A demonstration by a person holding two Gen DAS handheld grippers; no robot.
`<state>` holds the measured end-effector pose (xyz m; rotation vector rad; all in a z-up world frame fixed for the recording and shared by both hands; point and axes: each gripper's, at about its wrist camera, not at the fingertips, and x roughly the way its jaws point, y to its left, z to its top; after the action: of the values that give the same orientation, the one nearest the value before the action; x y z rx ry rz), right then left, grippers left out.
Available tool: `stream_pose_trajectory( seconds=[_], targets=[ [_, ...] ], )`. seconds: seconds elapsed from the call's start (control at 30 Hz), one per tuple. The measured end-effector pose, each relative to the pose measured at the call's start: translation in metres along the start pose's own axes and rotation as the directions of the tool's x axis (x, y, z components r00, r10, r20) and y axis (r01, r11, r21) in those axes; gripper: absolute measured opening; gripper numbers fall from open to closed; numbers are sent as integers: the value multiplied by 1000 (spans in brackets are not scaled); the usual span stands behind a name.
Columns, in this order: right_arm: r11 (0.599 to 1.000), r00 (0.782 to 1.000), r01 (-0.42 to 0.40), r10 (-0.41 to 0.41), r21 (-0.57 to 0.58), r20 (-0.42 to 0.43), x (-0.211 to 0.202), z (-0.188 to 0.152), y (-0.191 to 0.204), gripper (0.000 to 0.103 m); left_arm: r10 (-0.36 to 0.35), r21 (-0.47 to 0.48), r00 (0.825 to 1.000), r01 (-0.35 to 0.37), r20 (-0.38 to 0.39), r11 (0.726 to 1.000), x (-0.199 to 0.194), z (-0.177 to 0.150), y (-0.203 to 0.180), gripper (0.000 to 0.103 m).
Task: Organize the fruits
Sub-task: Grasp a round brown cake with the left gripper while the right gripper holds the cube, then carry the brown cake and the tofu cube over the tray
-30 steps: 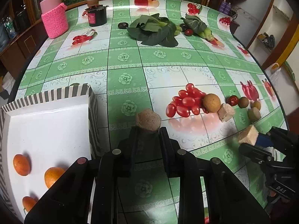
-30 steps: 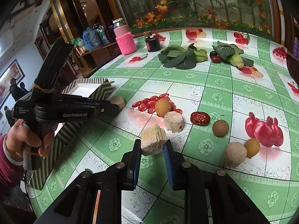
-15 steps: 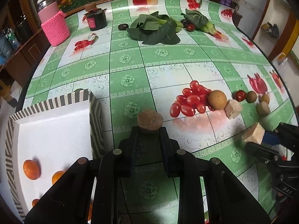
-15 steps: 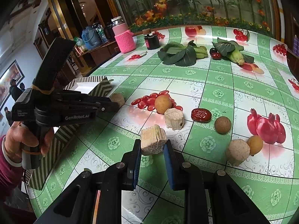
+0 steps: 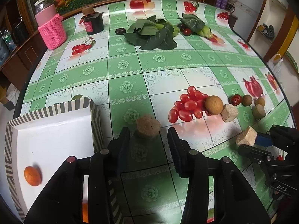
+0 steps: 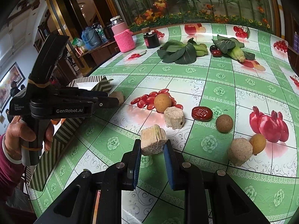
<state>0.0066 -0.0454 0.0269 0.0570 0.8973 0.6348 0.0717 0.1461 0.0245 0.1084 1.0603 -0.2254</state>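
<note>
Beside the striped cardboard box (image 5: pixel 95 119), the left gripper (image 5: pixel 148 140) has its fingers spread apart with a gap on each side of a round brown fruit (image 5: pixel 148 126), which seems to sit on the green fruit-print tablecloth (image 5: pixel 130 71) just outside the box wall; whether it is being let go or about to be taken I cannot tell, though its place next to the box suits a short lift inside, where an orange (image 5: pixel 32 176) lies on the white floor; the right gripper (image 6: pixel 152 153) is clamped on a pale fibrous cut chunk (image 6: pixel 153 139), held low over the cloth, probably for carrying to the same box; waiting near it are a second pale chunk (image 6: pixel 174 117), a tan round fruit (image 6: pixel 162 100), a red jujube (image 6: pixel 202 113) and more small brown fruits (image 6: pixel 224 123) clustered together; leafy greens (image 5: pixel 153 33) lie well apart at the far side.
</note>
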Motion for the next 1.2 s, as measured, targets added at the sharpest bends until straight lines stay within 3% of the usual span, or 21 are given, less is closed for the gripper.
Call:
stream_pose_trajectory(
  seconds=[0.13,0.27,0.33,0.63,1.2],
  targets=[
    [1000,1000,-1,1,2,-1,0,0,0,23,14,17,1000,-13,-28,1000,10,3,-3,42],
    [1000,1000,0,0,3,2,0,0,0,23,-19,20,999,19,-27,1000,12,4,-5,39],
    [1000,1000,0,0,3,2,0,0,0,23,-31,23,999,32,-16,999,8,2,-6,27],
    [1000,1000,0,0,-8,15,-4,1,16,23,-44,34,997,42,64,999,-29,-21,-12,27],
    [994,998,-65,66,-87,18,2,7,99,23,93,-73,990,-85,108,994,-85,-89,28,27]
  ],
)
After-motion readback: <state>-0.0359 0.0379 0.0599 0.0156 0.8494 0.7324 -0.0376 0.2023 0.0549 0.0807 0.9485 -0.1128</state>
